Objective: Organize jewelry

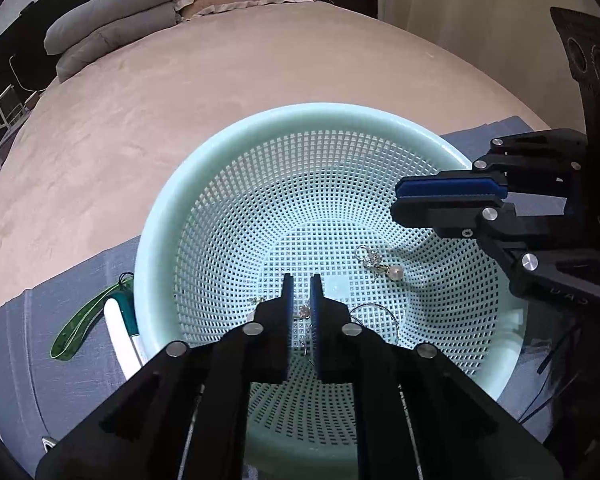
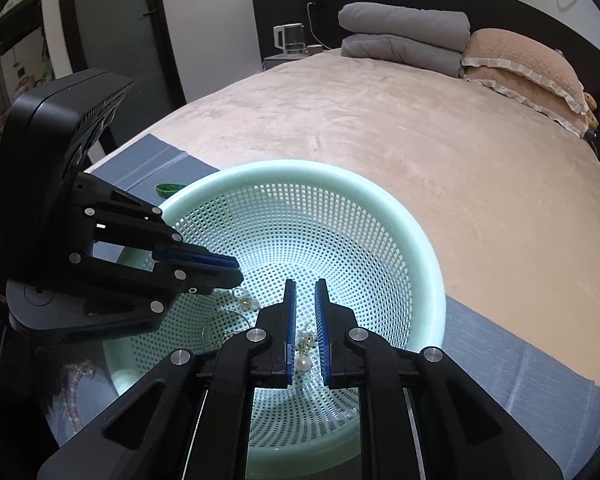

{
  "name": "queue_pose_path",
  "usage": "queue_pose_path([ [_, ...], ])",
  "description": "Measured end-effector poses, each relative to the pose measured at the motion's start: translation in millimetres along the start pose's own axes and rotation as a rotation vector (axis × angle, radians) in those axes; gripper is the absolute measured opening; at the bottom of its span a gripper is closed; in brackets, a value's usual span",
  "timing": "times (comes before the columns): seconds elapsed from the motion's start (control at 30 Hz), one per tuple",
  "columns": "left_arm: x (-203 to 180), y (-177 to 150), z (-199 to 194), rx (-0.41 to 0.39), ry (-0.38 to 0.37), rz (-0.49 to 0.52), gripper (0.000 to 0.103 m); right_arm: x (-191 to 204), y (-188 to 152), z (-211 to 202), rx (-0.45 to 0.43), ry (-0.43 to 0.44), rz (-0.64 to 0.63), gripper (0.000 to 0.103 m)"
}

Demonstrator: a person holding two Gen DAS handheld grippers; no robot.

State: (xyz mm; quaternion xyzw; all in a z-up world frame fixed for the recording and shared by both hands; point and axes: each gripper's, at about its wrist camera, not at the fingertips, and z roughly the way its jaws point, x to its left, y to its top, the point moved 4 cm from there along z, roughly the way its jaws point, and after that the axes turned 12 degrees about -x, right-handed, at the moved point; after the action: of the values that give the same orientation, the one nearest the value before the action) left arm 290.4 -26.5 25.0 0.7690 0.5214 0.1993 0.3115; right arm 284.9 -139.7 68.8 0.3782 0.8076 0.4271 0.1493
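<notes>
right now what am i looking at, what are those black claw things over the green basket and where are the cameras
A person holds black tongs in each hand. Each picture comes from a camera on one pair, looking along its tips: the left tongs in one, the right tongs in the other. Both hang over a pale green basket on a grey cloth on a bed. A pearl earring lies in the basket. The right tongs are shut and empty; whether the left tongs grip anything I cannot tell.
</notes>
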Motion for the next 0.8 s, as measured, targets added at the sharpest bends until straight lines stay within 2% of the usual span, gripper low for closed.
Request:
queue_pose_path([
  [0.03, 0, 1, -5, -0.009, 0.018, -0.001, 0.037, 0, 2, -4, -0.004, -0.002, 0.002, 0.014],
  [0.07, 1, 2, -11, -0.024, 0.033, 0.001, 0.054, 1, 4, -7, -0.008, -0.003, 0.000, 0.017],
  [0.1, 1, 2, -16, -0.039, 0.044, -0.002, 0.061, 2, 5, -10, -0.014, -0.013, -0.005, 0.025],
  [0.13, 2, 2, -22, -0.050, 0.046, -0.010, 0.062, 4, 7, -14, -0.021, -0.023, -0.012, 0.033],
  [0.17, 3, 3, -27, -0.054, 0.048, -0.018, 0.066, 5, 8, -17, -0.027, -0.026, -0.016, 0.038],
  [0.2, 4, 2, -32, -0.058, 0.054, -0.023, 0.072, 6, 9, -21, -0.035, -0.031, -0.019, 0.047],
  [0.23, 4, 2, -37, -0.066, 0.055, -0.024, 0.074, 7, 10, -26, -0.045, -0.040, -0.023, 0.056],
  [0.27, 4, 0, -42, -0.072, 0.058, -0.022, 0.076, 7, 11, -29, -0.055, -0.048, -0.024, 0.059],
  [0.3, 4, 0, -45, -0.076, 0.072, -0.019, 0.087, 7, 11, -33, -0.064, -0.052, -0.018, 0.065],
  [0.33, 5, -2, -49, -0.084, 0.092, -0.016, 0.092, 7, 11, -37, -0.069, -0.053, -0.011, 0.071],
  [0.4, 4, -5, -57, -0.109, 0.102, -0.014, 0.095, 5, 9, -43, -0.076, -0.065, -0.005, 0.076],
  [0.43, 4, -7, -60, -0.112, 0.093, -0.021, 0.096, 5, 8, -45, -0.078, -0.076, -0.005, 0.084],
  [0.47, 4, -9, -61, -0.111, 0.088, -0.030, 0.097, 4, 6, -48, -0.081, -0.088, -0.006, 0.086],
  [0.8, 1, -28, -63, -0.071, 0.095, -0.069, 0.097, -11, -20, -67, -0.064, -0.138, 0.106, 0.088],
])
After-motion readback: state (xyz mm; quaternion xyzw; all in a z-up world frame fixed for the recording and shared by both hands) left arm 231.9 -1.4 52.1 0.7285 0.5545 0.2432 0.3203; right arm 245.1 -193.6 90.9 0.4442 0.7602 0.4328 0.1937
